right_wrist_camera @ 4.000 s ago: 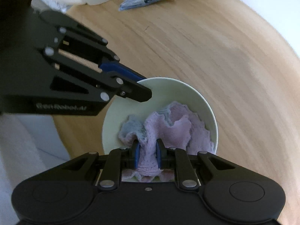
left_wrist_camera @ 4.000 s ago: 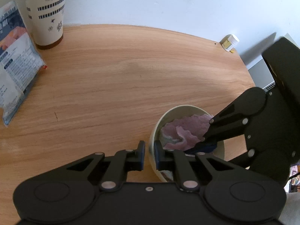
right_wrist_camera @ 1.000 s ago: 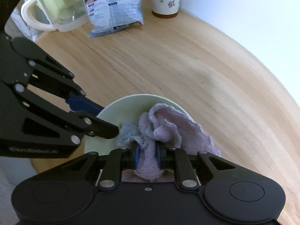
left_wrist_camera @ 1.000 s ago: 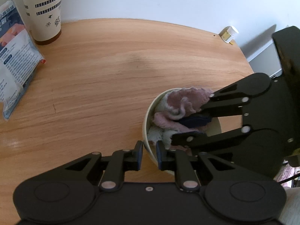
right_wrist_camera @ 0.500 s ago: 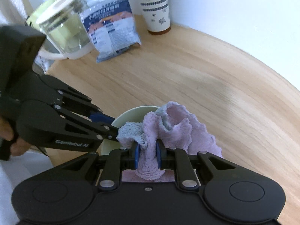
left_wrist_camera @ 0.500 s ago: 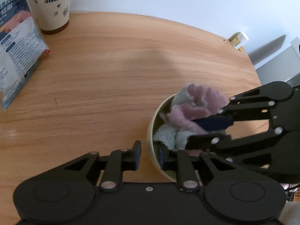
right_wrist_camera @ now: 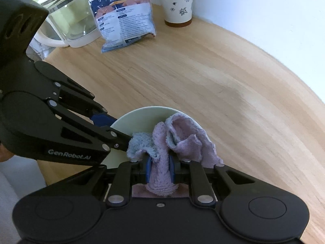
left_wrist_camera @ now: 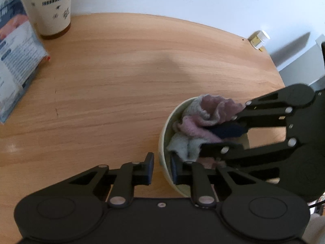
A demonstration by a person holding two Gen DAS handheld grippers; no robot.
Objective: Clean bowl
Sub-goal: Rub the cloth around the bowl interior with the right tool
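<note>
Bowl: the pale green bowl [left_wrist_camera: 163,142] sits near the front edge of the wooden tabletop [left_wrist_camera: 121,81]; it looks tipped toward the right side.
Left gripper: the left gripper [left_wrist_camera: 161,167] straddles the bowl's near rim, 1 pad outside and 1 inside; its jaws have just been closing, and they stand narrow with the rim between them; whether the pads press firmly I cannot tell for sure, though they look to be clamped.
Right gripper: the right gripper [right_wrist_camera: 159,168] is nearly closed and pinches a fold of the pink and grey cloth [right_wrist_camera: 182,140]; the rest of the cloth bunches over the far rim.
Step in hand: wiping the bowl's inside, in my judgement.
Doing it well: keep the rim clamp steady so the bowl cannot spin or slide; push the bunched cloth down against the wall and sweep around it; avoid dragging the cloth out over the rim.
Bystanders: paper cup [right_wrist_camera: 176,2], printed packet [right_wrist_camera: 124,18] and glass kettle [right_wrist_camera: 69,18] stand well apart at the back.
</note>
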